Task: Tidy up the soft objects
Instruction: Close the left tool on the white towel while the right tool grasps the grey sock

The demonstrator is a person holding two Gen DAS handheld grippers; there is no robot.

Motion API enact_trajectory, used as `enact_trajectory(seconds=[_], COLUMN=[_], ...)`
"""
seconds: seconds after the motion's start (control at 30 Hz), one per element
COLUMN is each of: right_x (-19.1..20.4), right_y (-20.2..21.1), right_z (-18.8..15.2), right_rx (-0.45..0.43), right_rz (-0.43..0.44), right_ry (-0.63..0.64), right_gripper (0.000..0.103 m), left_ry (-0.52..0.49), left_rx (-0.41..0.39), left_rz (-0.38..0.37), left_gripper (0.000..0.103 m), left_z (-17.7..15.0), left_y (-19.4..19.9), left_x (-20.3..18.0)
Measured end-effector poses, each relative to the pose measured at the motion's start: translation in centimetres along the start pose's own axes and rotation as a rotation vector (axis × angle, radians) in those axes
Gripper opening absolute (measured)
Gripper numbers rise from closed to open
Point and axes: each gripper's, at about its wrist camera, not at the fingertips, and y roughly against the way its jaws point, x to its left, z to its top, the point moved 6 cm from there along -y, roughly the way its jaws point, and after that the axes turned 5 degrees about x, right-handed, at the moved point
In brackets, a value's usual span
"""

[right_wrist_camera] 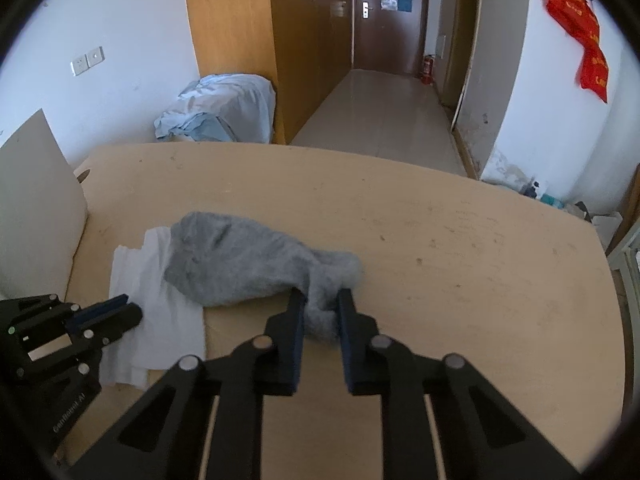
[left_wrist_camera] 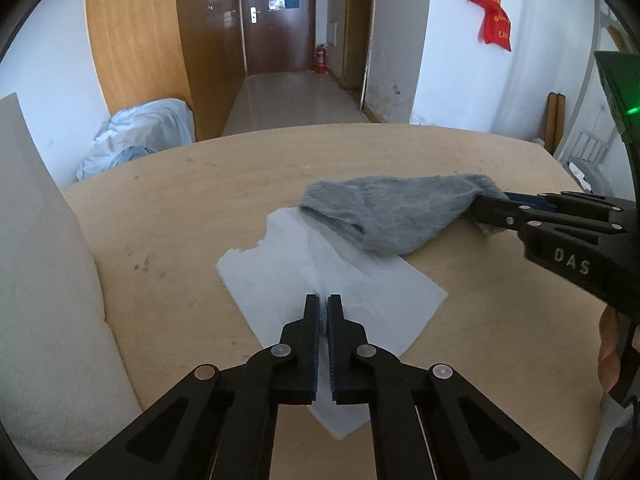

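Left wrist view: the left gripper (left_wrist_camera: 323, 300) has its 2 fingers pressed almost together, with nothing between them, over the near part of a white paper sheet (left_wrist_camera: 280, 280) lying flat on the wooden table (left_wrist_camera: 180, 208). A gray sock (left_wrist_camera: 384, 212) lies partly on the sheet's far right corner. The right gripper (left_wrist_camera: 486, 210) reaches in from the right and pinches the sock's right end.

Right wrist view: the right gripper (right_wrist_camera: 322, 300) clamps the sock's (right_wrist_camera: 240, 264) bunched near end between its 2 fingers. The sock's other end overlaps the white sheet (right_wrist_camera: 160, 320). The left gripper (right_wrist_camera: 124, 308) sits on the sheet's left side, pressed together.
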Motion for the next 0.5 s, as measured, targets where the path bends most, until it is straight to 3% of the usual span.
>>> enact_trajectory(seconds=[0.5], right_x=[-1.4], right_y=[5.2], right_z=[-0.2], right_rx=[-0.104], right_rz=[0.024], right_ry=[-0.108], right_gripper=[0.017], left_ry=[-0.037], left_rx=[-0.062], left_rz=[-0.031], left_gripper=[0.002], left_z=[-0.7], left_y=[4.6], left_x=[-1.4])
